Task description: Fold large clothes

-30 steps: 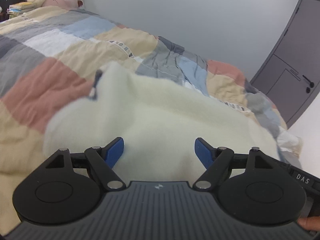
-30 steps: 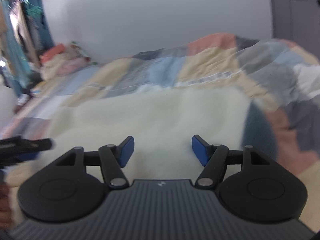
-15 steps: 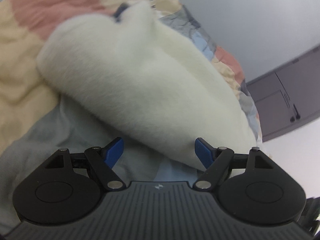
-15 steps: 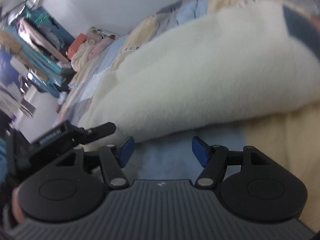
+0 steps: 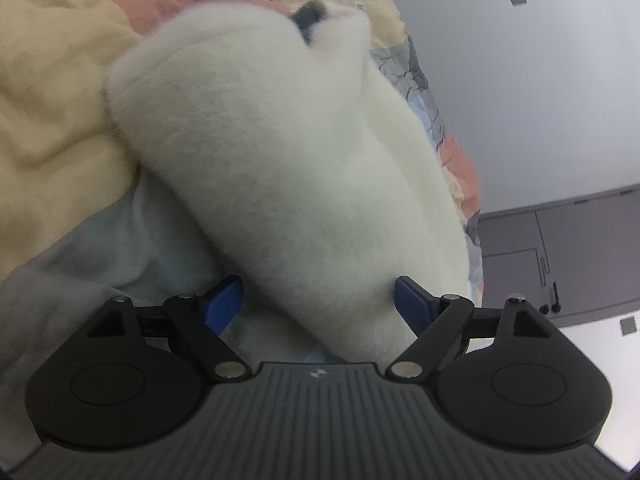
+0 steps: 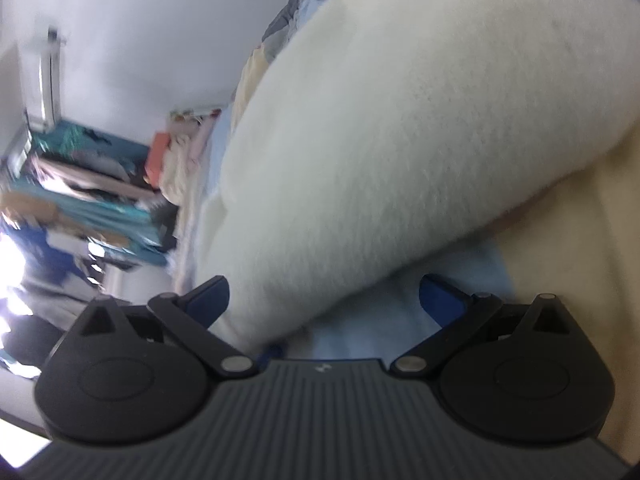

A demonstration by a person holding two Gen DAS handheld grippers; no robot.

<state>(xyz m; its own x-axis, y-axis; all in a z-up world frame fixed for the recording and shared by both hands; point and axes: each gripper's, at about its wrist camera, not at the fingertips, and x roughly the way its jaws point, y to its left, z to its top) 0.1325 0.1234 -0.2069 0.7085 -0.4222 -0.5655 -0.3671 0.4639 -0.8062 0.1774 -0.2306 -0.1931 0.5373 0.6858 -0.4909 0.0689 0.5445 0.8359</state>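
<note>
Both our grippers, left (image 5: 318,300) and right (image 6: 324,300), have just spread wider, the fleece (image 5: 280,168) bulging between their blue pads, filling each frame's centre on the quilt (image 5: 52,92).

A patchwork quilt of cream, salmon-pink, pale blue and grey squares (image 5: 60,92) covers the bed, creased and rumpled. In the left wrist view a plain pale grey wall (image 5: 540,100) rises at two o'clock, and a grey panelled door with a dark handle (image 5: 560,256) stands at three o'clock. In the right wrist view a blurred heap of orange, cream and pink folded textiles (image 6: 176,160) lies at nine o'clock, beside hanging teal and blue garments (image 6: 80,208). A white wall (image 6: 160,40) fills eleven o'clock.
</note>
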